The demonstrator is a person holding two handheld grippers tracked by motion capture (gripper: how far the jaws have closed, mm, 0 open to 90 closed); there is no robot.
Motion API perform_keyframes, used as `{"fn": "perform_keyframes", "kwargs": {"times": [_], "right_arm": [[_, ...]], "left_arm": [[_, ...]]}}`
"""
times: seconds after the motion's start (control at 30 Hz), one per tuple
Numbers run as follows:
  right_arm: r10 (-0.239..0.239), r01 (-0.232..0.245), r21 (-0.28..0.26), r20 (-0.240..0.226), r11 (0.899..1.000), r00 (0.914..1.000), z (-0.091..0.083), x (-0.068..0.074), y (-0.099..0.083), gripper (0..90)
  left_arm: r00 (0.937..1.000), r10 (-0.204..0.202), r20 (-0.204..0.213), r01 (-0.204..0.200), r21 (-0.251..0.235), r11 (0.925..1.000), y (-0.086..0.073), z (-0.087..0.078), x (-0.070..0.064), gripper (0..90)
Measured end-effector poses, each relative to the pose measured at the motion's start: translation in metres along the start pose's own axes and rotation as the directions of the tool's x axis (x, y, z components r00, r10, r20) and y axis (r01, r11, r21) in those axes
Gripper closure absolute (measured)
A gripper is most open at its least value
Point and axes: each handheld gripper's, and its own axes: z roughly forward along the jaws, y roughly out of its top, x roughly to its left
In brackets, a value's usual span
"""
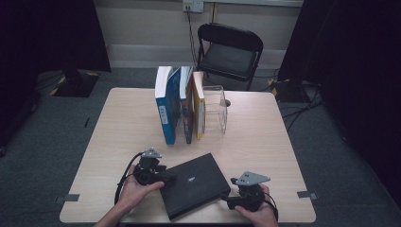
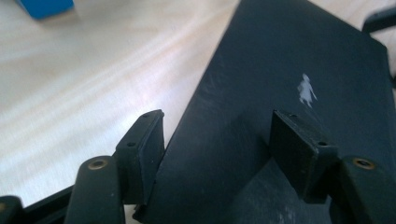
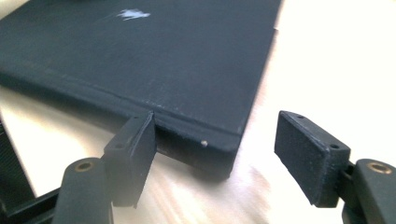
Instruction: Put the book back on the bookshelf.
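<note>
A black hardcover book (image 1: 194, 184) with a small white mark lies flat near the table's front edge. My left gripper (image 1: 166, 179) is at the book's left corner. In the left gripper view it stands open (image 2: 219, 149), one pad beside the book's edge and the other over the cover (image 2: 280, 70). My right gripper (image 1: 227, 201) is at the book's right front corner. In the right gripper view its jaws are apart (image 3: 219, 156), with the corner of the book (image 3: 187, 60) between them. Neither pair of pads presses on the book.
Three books (image 1: 182, 106) stand upright mid-table beside a clear plastic holder (image 1: 216, 109). The blue book's foot (image 2: 44, 5) is seen in the left gripper view. A black folding chair (image 1: 229, 49) stands behind the wooden table (image 1: 260, 142).
</note>
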Motion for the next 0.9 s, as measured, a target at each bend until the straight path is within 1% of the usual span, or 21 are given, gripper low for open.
{"fn": "perform_keyframes", "kwargs": {"times": [0.03, 0.07, 0.1, 0.13, 0.17, 0.2, 0.27, 0.33, 0.37, 0.4, 0.47, 0.53, 0.63, 0.67, 0.7, 0.77, 0.8, 0.83, 0.87, 0.9], "right_arm": [[0.007, -0.007, 0.0, 0.006, 1.0, 1.0, 0.0, -0.001, 0.0, 29.6], [0.01, -0.01, -0.001, 0.008, 1.0, 0.9999, 0.0, -0.002, 0.0, 28.9], [0.01, -0.01, -0.001, 0.008, 1.0, 0.9999, 0.0, -0.002, 0.0, 28.9], [0.017, -0.017, -0.008, 0.033, 1.0, 0.9993, 0.0, -0.002, 0.001, 28.1], [0.024, -0.023, -0.009, 0.041, 1.0, 0.9989, 0.001, -0.003, 0.001, 27.0], [0.03, -0.03, -0.01, 0.046, 1.0, 0.9985, 0.002, -0.004, 0.002, 27.6], [0.031, -0.031, -0.013, 0.04, 0.999, 0.9987, 0.002, -0.005, 0.002, 28.2], [0.039, -0.039, -0.015, 0.033, 0.999, 0.9987, 0.002, -0.005, 0.002, 28.5], [0.047, -0.047, 0.004, 0.004, 0.999, 0.9989, 0.004, -0.005, 0.001, 25.5], [0.049, -0.048, 0.026, -0.011, 0.998, 0.9988, 0.006, -0.004, 0.0, 22.2], [0.025, -0.023, 0.059, -0.026, 0.998, 0.9993, 0.011, 0.001, -0.002, 19.2], [0.012, -0.011, 0.067, -0.021, 0.998, 0.9997, 0.014, 0.003, -0.002, 16.0], [0.025, -0.021, 0.071, -0.044, 0.997, 0.9987, 0.015, 0.0, -0.002, 15.9], [0.022, -0.019, 0.072, -0.042, 0.997, 0.9989, 0.015, 0.0, -0.001, 15.6], [0.005, -0.003, 0.067, -0.028, 0.998, 0.9996, 0.015, 0.0, -0.001, 18.9], [-0.009, 0.009, 0.044, -0.003, 0.999, 1.0, 0.014, 0.0, 0.001, 27.9], [-0.009, 0.009, 0.044, -0.003, 0.999, 1.0, 0.014, 0.0, 0.001, 27.9], [-0.002, 0.001, 0.039, 0.024, 0.999, 0.9997, 0.014, -0.002, 0.002, 27.6], [0.016, -0.017, 0.037, 0.032, 0.999, 0.9993, 0.016, -0.007, 0.003, 26.2], [0.016, -0.017, 0.037, 0.032, 0.999, 0.9993, 0.016, -0.007, 0.003, 26.2]], "left_arm": [[0.9999, 0.014, 0.001, -0.014, 0.013, 0.9998, -0.001, -0.002, -0.002, 36.6], [0.9999, 0.014, 0.001, -0.014, 0.013, 0.9998, -0.001, -0.002, -0.002, 36.7], [0.9997, 0.019, 0.012, -0.019, 0.022, 0.9996, -0.003, -0.003, -0.003, 36.7], [0.9994, 0.022, 0.027, -0.023, 0.027, 0.9994, -0.006, -0.006, -0.004, 36.7], [0.9994, 0.022, 0.027, -0.023, 0.027, 0.9994, -0.006, -0.006, -0.004, 36.7], [0.9989, 0.032, 0.035, -0.033, 0.027, 0.9991, -0.008, -0.007, -0.003, 36.7], [0.9992, 0.016, 0.036, -0.017, 0.019, 0.9997, -0.007, -0.006, -0.003, 37.6], [0.9992, 0.019, 0.035, -0.02, 0.018, 0.9996, -0.006, -0.005, -0.002, 38.2], [0.9988, 0.027, 0.042, -0.027, 0.014, 0.9995, -0.004, -0.002, -0.002, 38.2], [0.9983, 0.032, 0.05, -0.032, 0.006, 0.9995, -0.002, 0.0, -0.002, 38.8], [0.9976, 0.033, 0.06, -0.033, -0.005, 0.9995, 0.002, 0.004, -0.001, 41.0], [0.9968, 0.032, 0.073, -0.031, -0.012, 0.9995, 0.004, 0.008, -0.001, 41.7], [0.9964, 0.026, 0.081, -0.025, -0.012, 0.9996, 0.005, 0.009, 0.0, 41.8], [0.9964, 0.034, 0.077, -0.033, -0.013, 0.9994, 0.004, 0.009, 0.0, 41.9], [0.9964, 0.022, 0.081, -0.022, -0.006, 0.9997, 0.004, 0.008, 0.0, 42.0], [0.9964, 0.028, 0.08, -0.029, 0.001, 0.9996, 0.003, 0.006, -0.001, 41.9], [0.996, 0.027, 0.085, -0.027, 0.003, 0.9996, 0.001, 0.006, -0.001, 41.9], [0.9961, 0.021, 0.086, -0.021, 0.003, 0.9998, 0.0, 0.005, -0.002, 41.8], [0.9968, 0.018, 0.078, -0.018, 0.003, 0.9998, -0.003, 0.003, -0.005, 41.3], [0.9968, 0.018, 0.078, -0.018, 0.003, 0.9998, -0.003, 0.003, -0.005, 41.0]]}}
